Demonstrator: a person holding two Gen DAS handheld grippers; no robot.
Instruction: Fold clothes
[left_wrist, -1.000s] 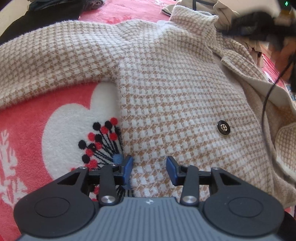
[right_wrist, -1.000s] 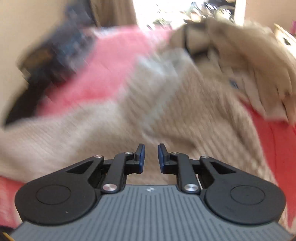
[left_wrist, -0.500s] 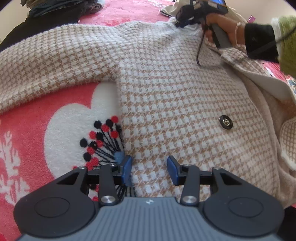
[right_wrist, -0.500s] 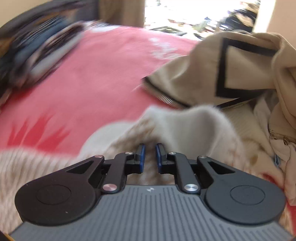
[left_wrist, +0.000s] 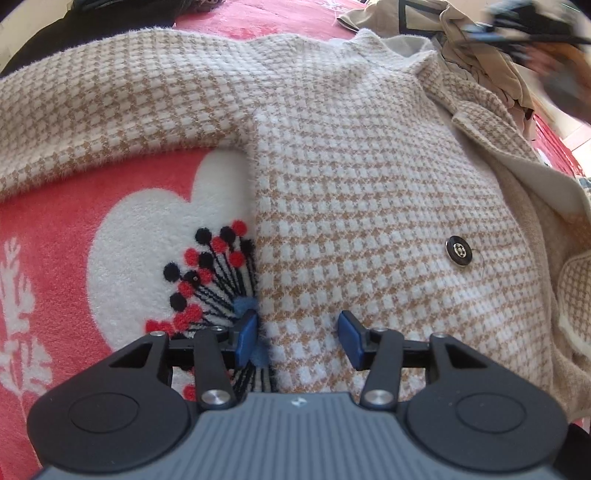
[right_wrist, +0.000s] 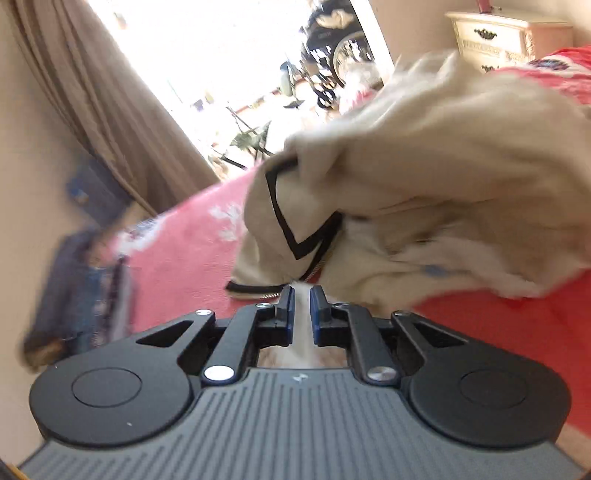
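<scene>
Houndstooth coat (left_wrist: 351, 177) — black button (left_wrist: 459, 252) (its marking unreadable) — no legible writing.

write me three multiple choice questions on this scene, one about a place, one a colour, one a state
1. Where is the round black button?
A) on the front panel of the tan-and-white houndstooth knit jacket
B) on the blanket
C) on a sleeve

2. What is the main colour of the fluffy blanket under the jacket?
A) blue
B) red-pink
C) green

3. How does the left gripper stand?
A) shut on the button
B) lifting a sleeve
C) open, astride the jacket's side edge

Answers: 1 A, it sits on the panel up and right of the gripper; 2 B, red-pink surrounds a white heart; 3 C, a clear gap separates the blue pads.
</scene>
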